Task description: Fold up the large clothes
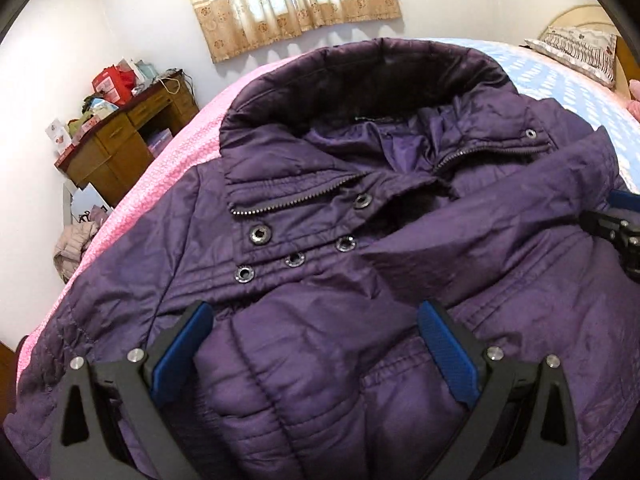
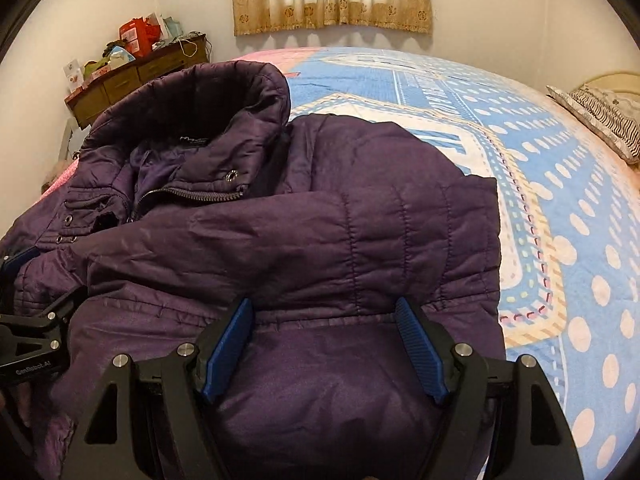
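A large purple padded jacket (image 1: pixel 320 240) lies front-up on the bed, collar toward the far wall, zipper partly undone. In the right wrist view one sleeve (image 2: pixel 320 240) is folded across its chest. My left gripper (image 1: pixel 316 316) is open, its blue pads spread wide just over the jacket's lower front. My right gripper (image 2: pixel 324 308) is also open, its pads straddling the fabric below the folded sleeve. Neither pair of pads pinches cloth. Each gripper shows at the edge of the other's view: the right gripper (image 1: pixel 616 232) and the left gripper (image 2: pixel 28 320).
The bed carries a pink cover (image 1: pixel 168 168) on the left and a blue dotted quilt (image 2: pixel 560 200) on the right. A pillow (image 2: pixel 600 120) lies at the far right. A cluttered wooden desk (image 1: pixel 120 144) and a clothes pile (image 1: pixel 72 248) stand left of the bed.
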{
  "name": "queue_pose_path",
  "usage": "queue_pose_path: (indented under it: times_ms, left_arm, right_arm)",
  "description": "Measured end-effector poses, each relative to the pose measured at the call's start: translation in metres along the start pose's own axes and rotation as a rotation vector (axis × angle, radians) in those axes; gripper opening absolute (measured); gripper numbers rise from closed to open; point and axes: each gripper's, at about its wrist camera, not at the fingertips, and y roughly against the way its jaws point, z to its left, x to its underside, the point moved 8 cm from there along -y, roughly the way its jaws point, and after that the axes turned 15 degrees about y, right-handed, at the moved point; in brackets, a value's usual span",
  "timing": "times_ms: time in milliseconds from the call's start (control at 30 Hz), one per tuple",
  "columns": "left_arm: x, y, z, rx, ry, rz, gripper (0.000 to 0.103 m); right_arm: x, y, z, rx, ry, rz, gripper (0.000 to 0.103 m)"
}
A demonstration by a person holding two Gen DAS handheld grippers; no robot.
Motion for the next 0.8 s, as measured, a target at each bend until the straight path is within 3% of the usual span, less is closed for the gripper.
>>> queue_pose_path:
  times_ms: [633,700,800]
  left_arm:
    - [-0.004,-0.003,0.003,0.016,0.022,0.011,0.103]
    - [-0.006,-0.003,0.006,0.022,0.027,0.015,0.103]
    - [-0.006,-0.004,0.006,0.033,0.037,0.019,0.103]
  right_arm:
    - [-0.004,0.002,0.019,0.07,0.056,0.036,0.076]
    - [-0.015,0.024,0.026,0.101,0.05,-0.01,0.076]
    - [-0.03,0.05,0.055,0.043,0.054,-0.088,0.082]
